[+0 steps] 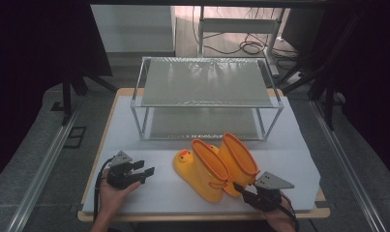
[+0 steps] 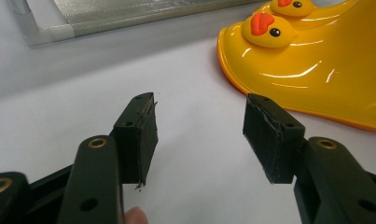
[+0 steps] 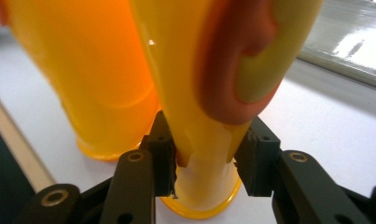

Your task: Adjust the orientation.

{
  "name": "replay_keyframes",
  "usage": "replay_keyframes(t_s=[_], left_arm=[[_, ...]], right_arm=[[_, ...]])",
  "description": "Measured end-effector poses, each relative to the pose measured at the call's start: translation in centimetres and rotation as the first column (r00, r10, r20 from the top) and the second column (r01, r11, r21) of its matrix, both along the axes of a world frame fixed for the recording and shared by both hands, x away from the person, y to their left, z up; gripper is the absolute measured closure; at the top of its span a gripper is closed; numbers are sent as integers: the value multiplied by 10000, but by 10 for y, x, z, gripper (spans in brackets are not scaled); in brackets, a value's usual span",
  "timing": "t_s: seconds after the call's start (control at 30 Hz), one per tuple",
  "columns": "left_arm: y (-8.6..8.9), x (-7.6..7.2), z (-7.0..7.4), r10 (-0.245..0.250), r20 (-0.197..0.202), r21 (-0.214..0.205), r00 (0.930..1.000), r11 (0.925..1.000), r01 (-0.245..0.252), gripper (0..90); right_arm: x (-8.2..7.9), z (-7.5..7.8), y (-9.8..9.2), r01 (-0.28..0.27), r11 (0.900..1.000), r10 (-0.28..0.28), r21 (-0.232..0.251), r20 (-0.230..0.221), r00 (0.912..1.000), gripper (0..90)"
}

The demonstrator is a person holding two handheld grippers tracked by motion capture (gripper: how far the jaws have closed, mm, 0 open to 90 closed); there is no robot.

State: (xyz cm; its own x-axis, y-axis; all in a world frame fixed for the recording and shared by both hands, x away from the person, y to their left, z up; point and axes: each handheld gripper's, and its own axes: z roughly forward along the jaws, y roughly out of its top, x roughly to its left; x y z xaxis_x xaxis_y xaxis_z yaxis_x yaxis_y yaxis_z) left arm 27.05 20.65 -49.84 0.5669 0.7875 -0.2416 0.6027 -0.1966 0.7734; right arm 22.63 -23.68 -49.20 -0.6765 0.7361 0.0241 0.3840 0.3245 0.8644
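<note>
Two yellow duck rain boots (image 1: 214, 169) stand near-centre on white table (image 1: 134, 125), in front of wire shelf rack (image 1: 207, 94). R gripper (image 3: 204, 161) clamped on heel of the right boot (image 3: 199, 140). L gripper (image 2: 199, 135) wide open, empty, left of boots. Step: grasp made. Next, likely: lift boot straight up, w/o knocking its mate.

Glossy yellow plastic boots (image 1: 217, 169) stand on a matt white tabletop (image 1: 289, 159) by a metal-framed rack (image 1: 207, 92).
</note>
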Motion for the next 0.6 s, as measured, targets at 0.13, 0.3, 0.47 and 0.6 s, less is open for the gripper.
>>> replay_keyframes(t_s=[0.13, 0.3, 0.47, 0.6], left_arm=[[-1, 0, 0, -14, -15, 22, 10000, 10000, 14, 441], [-1, 0, -1, -17, -22, 37, 10000, 10000, 17, 441], [-2, 0, -1, -23, -34, 34, 10000, 10000, 23, 441], [-1, 0, -1, -14, -23, 23, 10000, 10000, 14, 441]], right_arm=[[0, -1, 9, 122, 9998, -117, -154, 294, 9995, 626], [6, -2, 12, 120, 9999, -116, -105, 306, 9995, 612], [12, -3, 14, 69, 10000, -69, 2, 340, 9994, 602], [13, -4, 18, 34, 10000, -32, -40, 411, 9992, 597]])
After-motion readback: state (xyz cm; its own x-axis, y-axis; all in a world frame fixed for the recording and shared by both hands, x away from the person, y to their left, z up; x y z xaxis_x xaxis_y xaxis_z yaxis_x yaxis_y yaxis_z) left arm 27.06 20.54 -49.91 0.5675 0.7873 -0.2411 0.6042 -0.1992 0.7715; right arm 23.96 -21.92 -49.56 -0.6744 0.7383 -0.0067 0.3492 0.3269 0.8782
